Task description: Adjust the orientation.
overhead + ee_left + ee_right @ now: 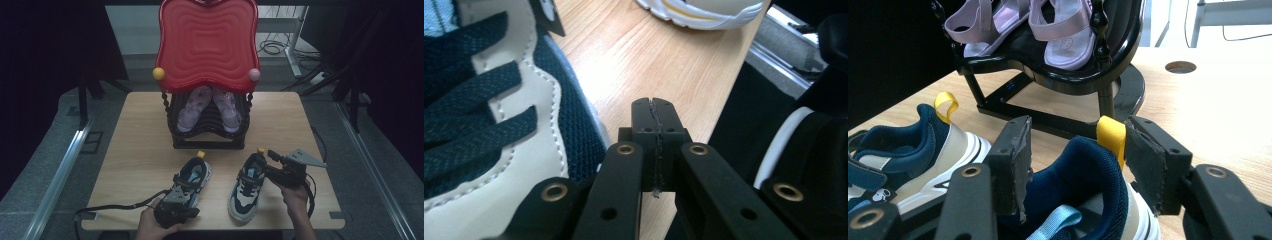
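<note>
Left tool [656, 112]: its two black jaws are pressed together with nothing between them; it hangs low over the desk's near edge, just beside the toe of the left sneaker. In the high view a hand holds it at the near edge.
Right tool [1075, 165]: its jaws stand spread on either side of the right sneaker's heel collar; one pad sits close to the yellow heel loop [1111, 137]. Whether the pads press on the collar I cannot tell.
Right sneaker [247, 187]: navy, white and cream, flat on the desk at the near right, toe toward the person, heel toward the rack.
Left sneaker [192, 181]: the matching shoe, parallel to the first and near it, at the near centre.
Rack [207, 131]: black, two-tiered, at the far middle of the desk, topped by a red wavy tray [207, 45].
Sandals [210, 107]: a lilac pair, side by side on the rack under the tray.
Desk [145, 145]: light wood.
</note>
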`<state>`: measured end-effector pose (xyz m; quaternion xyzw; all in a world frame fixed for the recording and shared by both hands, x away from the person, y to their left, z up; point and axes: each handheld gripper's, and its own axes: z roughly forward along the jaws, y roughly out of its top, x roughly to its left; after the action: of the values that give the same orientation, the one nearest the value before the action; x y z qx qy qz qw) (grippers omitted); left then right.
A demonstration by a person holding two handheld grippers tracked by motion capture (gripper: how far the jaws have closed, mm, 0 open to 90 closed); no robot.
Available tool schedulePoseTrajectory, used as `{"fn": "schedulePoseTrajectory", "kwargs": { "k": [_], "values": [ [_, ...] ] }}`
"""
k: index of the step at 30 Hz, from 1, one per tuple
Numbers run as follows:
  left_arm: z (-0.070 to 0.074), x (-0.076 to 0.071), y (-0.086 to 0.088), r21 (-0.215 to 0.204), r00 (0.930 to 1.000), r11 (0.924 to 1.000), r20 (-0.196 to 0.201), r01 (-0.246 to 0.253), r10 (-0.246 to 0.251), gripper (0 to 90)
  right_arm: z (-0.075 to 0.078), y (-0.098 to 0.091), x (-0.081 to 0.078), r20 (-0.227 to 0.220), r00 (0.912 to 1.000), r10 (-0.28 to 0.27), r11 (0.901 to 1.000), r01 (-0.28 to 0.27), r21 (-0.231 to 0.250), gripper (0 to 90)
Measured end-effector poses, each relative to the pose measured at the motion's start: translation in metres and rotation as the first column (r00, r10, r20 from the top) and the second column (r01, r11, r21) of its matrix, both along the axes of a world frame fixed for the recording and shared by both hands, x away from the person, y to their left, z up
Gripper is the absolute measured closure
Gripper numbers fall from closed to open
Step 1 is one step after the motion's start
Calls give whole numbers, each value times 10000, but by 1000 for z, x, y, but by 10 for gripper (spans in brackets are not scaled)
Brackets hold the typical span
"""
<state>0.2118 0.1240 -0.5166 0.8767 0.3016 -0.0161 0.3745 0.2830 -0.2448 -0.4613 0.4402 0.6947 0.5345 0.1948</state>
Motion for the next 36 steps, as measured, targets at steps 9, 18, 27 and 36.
{"fn": "schedulePoseTrajectory", "kwargs": {
  "k": [9, 18, 27, 36],
  "values": [
    [2, 2, 20, 379, 9998, 9991, -77, -206, 210, 900, 0, 1, 0, 3, 10000, -19, 10000, 19, -20, 448],
    [3, 10, 46, 585, 9971, 9957, -224, -715, 729, 900, 0, -1, 0, -2, 10000, -59, 9999, 59, 99, 448],
    [2, 18, 65, 445, 9914, 9913, -388, -1235, 1252, 900, 0, 0, 0, -22, 10000, -5, 9999, 5, 133, 448],
    [4, 20, 77, 343, 9864, 9864, -282, -1608, 1618, 899, 5, 1, -3, 39, 9999, 104, 9994, -105, 322, 449]
  ]
}}
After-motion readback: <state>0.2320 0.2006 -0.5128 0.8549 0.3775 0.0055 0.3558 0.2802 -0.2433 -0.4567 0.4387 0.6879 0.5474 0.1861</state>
